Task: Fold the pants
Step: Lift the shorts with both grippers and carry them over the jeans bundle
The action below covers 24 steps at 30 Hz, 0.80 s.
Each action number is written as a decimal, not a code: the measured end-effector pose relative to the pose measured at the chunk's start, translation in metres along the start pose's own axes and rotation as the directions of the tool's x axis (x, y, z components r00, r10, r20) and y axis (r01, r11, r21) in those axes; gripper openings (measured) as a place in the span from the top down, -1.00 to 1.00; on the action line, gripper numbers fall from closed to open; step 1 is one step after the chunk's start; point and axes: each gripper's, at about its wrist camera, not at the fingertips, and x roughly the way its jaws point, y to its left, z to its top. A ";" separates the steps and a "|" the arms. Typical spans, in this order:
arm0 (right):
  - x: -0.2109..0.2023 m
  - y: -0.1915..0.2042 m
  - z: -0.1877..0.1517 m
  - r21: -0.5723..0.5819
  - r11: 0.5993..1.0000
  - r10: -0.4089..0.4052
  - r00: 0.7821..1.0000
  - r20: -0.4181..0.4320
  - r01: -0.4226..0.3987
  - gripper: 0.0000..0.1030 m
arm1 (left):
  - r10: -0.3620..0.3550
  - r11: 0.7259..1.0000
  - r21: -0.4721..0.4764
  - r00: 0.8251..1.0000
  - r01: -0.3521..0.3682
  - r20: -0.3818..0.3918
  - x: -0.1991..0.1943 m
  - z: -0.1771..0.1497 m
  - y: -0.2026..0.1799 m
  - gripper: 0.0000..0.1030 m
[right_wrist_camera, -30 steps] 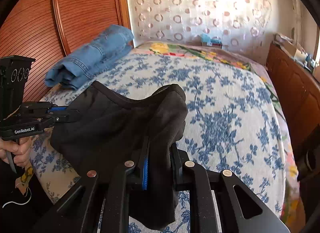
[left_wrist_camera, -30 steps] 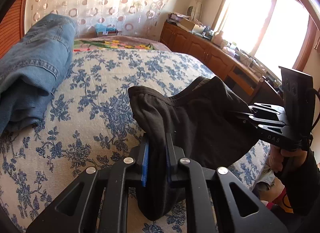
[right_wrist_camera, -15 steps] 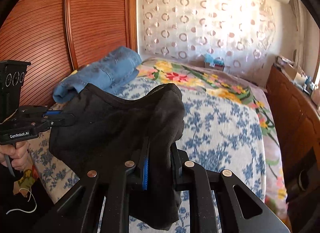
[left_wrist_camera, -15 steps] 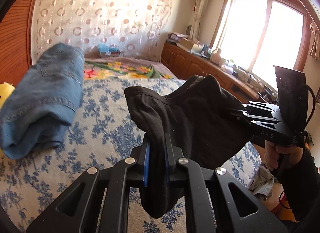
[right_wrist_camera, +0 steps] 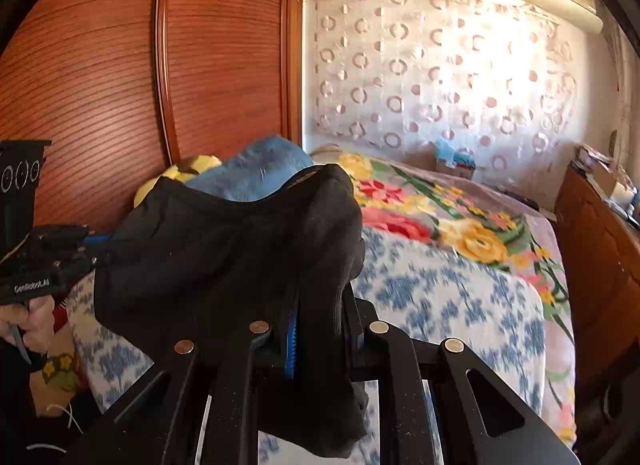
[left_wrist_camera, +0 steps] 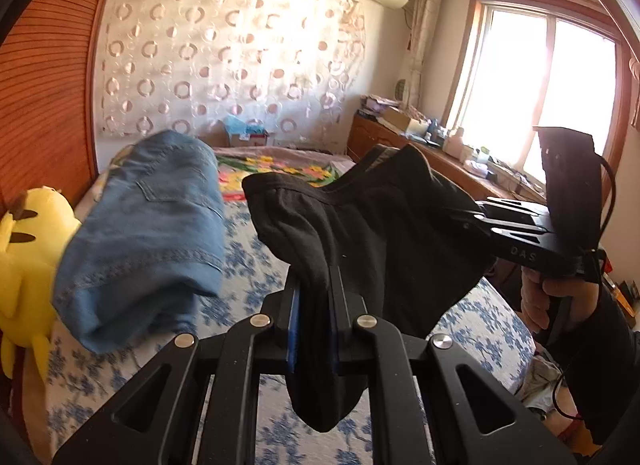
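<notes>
A pair of black pants hangs in the air above the bed, stretched between my two grippers. My left gripper is shut on one bunched end, with cloth drooping below the blue pads. My right gripper is shut on the other end, where the fabric folds over its fingers. In the left wrist view the right gripper pinches the cloth from the right, held by a hand. In the right wrist view the left gripper grips the cloth at the far left.
The bed has a blue floral sheet. Folded blue jeans and a yellow plush toy lie at its left edge by the wooden wardrobe. A wooden cabinet runs along the right under the window.
Both grippers have risen with the black pants still held between them. The views have tilted up, so the bed sits lower and more wall shows.
</notes>
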 end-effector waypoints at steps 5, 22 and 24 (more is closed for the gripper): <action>0.030 -0.004 0.026 -0.029 0.999 0.034 0.999 0.000 -0.034 0.68 | 0.036 0.999 -0.026 0.999 -0.035 0.027 -0.001 0.015 0.022 0.76; 0.144 -0.025 0.092 -0.161 0.976 0.144 0.989 -0.025 -0.146 0.68 | 0.201 0.971 -0.140 0.979 -0.195 0.036 0.033 0.040 0.099 0.76; 0.154 -0.026 0.099 -0.182 0.972 0.143 0.989 -0.040 -0.148 0.68 | 0.206 0.969 -0.148 0.978 -0.199 0.034 0.037 0.041 0.104 0.76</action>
